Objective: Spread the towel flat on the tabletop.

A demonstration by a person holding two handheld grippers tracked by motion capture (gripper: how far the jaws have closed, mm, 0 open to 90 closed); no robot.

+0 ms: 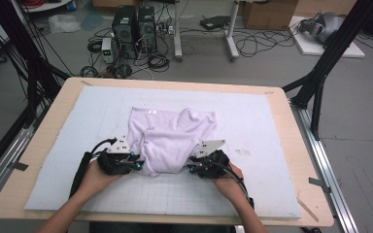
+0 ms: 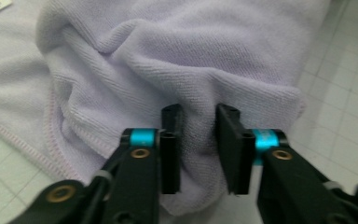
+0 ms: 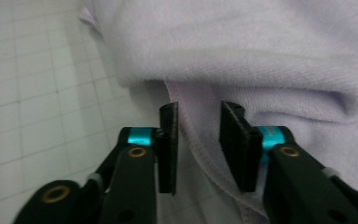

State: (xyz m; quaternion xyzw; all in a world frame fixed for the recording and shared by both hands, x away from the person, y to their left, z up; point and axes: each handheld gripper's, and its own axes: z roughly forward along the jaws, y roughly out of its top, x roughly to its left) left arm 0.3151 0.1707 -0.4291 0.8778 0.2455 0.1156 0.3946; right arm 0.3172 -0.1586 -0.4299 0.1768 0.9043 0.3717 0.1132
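Left gripper (image 1: 137,162) and right gripper (image 1: 190,167) flank crumpled lilac towel (image 1: 170,136) near edge; jaws slightly spread, cloth between, unpinched.

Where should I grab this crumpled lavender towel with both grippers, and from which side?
Take the lavender towel by its near edge, from the person's side: the stitched hem and a thick fold already lie between each gripper's parted jaws there. Farther back it bunches into loose folds.
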